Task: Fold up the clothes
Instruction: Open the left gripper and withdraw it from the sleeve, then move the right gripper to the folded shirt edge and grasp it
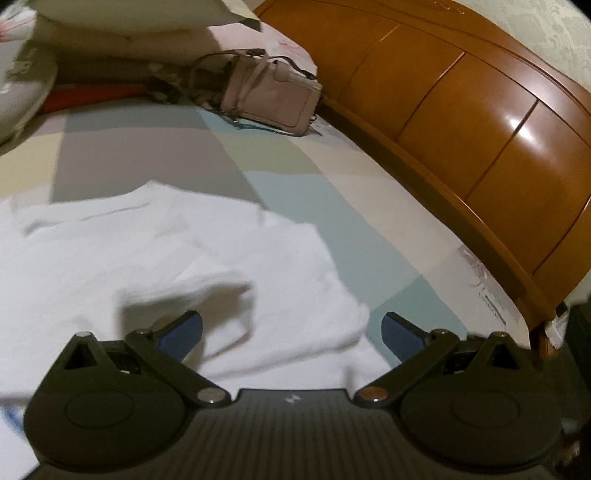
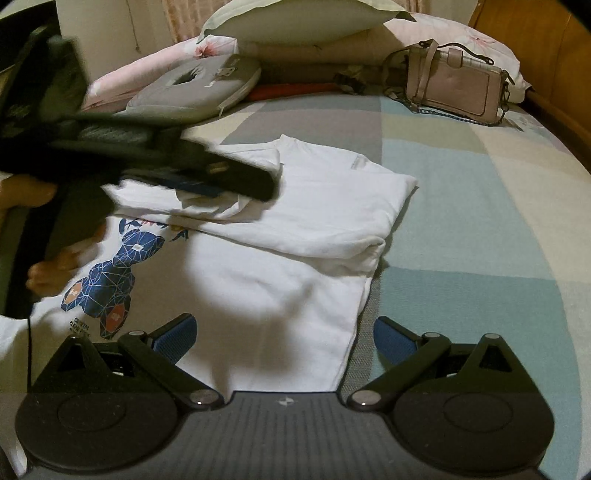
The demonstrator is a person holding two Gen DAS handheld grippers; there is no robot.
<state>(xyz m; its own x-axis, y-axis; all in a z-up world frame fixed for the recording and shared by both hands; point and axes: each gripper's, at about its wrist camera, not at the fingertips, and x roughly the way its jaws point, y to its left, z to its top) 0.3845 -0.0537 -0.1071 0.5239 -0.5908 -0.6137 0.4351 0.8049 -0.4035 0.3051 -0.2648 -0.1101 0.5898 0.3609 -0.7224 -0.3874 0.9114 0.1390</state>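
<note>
A white T-shirt (image 2: 295, 229) with a blue bear print (image 2: 110, 273) lies on the bed, its right side folded over toward the middle. It also fills the lower left of the left wrist view (image 1: 166, 251). My left gripper (image 1: 291, 332) is open and empty, hovering just above the shirt's folded part. It shows as a blurred black tool (image 2: 207, 173) in the right wrist view, over the shirt's upper left. My right gripper (image 2: 284, 336) is open and empty above the shirt's lower hem near its right edge.
The bed has a pastel checked sheet (image 2: 480, 221). A pink handbag (image 2: 454, 85) with a chain strap, a grey ring cushion (image 2: 195, 88) and pillows (image 2: 295, 18) lie at the far side. A wooden headboard (image 1: 461, 110) runs along the right.
</note>
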